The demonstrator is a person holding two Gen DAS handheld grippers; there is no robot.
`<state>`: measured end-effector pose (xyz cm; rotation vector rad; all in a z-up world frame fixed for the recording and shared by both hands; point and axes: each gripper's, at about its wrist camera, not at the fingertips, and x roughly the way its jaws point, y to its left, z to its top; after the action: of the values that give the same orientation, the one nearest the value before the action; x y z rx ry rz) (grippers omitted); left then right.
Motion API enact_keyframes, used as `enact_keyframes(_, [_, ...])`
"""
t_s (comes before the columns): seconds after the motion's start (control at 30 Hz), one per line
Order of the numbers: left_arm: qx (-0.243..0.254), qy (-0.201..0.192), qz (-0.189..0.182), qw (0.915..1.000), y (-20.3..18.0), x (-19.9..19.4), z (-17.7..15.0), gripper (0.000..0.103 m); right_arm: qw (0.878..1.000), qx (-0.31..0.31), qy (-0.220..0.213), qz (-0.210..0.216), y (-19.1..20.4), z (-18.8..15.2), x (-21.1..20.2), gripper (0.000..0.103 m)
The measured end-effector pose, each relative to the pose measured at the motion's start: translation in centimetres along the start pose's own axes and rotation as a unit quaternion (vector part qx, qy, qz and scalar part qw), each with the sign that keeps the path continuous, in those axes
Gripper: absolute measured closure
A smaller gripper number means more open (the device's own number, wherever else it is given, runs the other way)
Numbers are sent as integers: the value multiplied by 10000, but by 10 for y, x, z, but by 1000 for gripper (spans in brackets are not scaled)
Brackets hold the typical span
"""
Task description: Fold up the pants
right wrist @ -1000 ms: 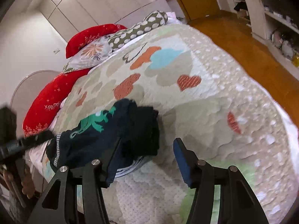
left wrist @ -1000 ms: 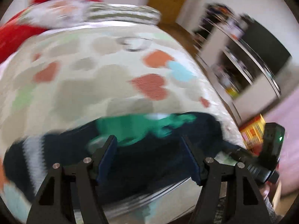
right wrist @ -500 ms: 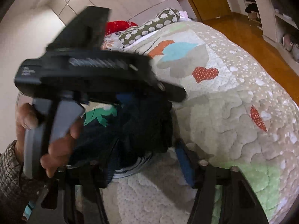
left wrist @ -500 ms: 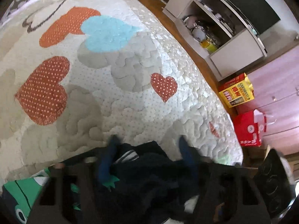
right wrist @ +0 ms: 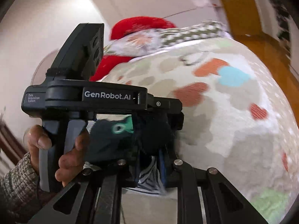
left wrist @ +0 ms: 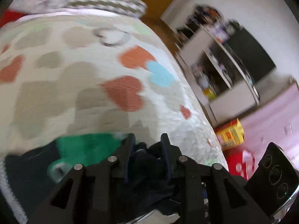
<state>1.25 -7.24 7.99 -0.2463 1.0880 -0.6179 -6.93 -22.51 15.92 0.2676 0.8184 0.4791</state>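
The dark navy pants with a green print lie bunched near the bed's front edge. My left gripper is shut on a bunch of the navy fabric. My right gripper is shut on the pants at their striped waistband, close beside the left gripper's black body, which crosses the right wrist view. Both grippers hold the cloth close together above the quilt. The left wrist view is motion-blurred.
The bed's quilt has coloured hearts. Red and patterned pillows lie at its head. White shelves, a yellow box and wooden floor stand to the right of the bed.
Both grippers were open around the pants a second ago. They have closed on the fabric, and the left gripper has swung in beside the right one.
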Motion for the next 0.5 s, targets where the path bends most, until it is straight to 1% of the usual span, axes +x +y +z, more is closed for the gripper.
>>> enact_keyframes(0.07, [-319, -231, 114, 9992, 26, -22, -10, 69, 9993, -304, 195, 71, 25, 5, 19, 85])
enact_keyframes(0.17, [-730, -563, 336, 9952, 60, -55, -33, 62, 9959, -707, 555, 67, 54, 3, 55, 85])
enact_keyframes(0.2, [-834, -695, 454, 9930, 70, -66, -43, 59, 9941, -833, 687, 78, 63, 1, 67, 82])
enact_keyframes(0.27, [-1075, -937, 566, 9882, 85, -87, -61, 48, 9883, -1182, 962, 28, 82, -8, 91, 76])
enact_keyframes(0.3, [-1241, -1058, 580, 9849, 95, -98, -71, 47, 9857, -1309, 1063, -13, 87, -11, 98, 70])
enact_keyframes(0.33, [-1397, -1142, 584, 9819, 104, -107, -79, 47, 9836, -1402, 1136, -15, 93, -14, 103, 65])
enact_keyframes(0.4, [-1714, -1275, 630, 9749, 120, -121, -94, 47, 9817, -1456, 1199, 280, 105, -13, 98, 64])
enact_keyframes(0.47, [-1903, -1383, 716, 9693, 131, -132, -106, 47, 9802, -1410, 1216, 670, 113, -7, 82, 63])
enact_keyframes(0.5, [-2009, -1493, 791, 9649, 136, -138, -114, 47, 9806, -1396, 1155, 747, 113, -1, 73, 61])
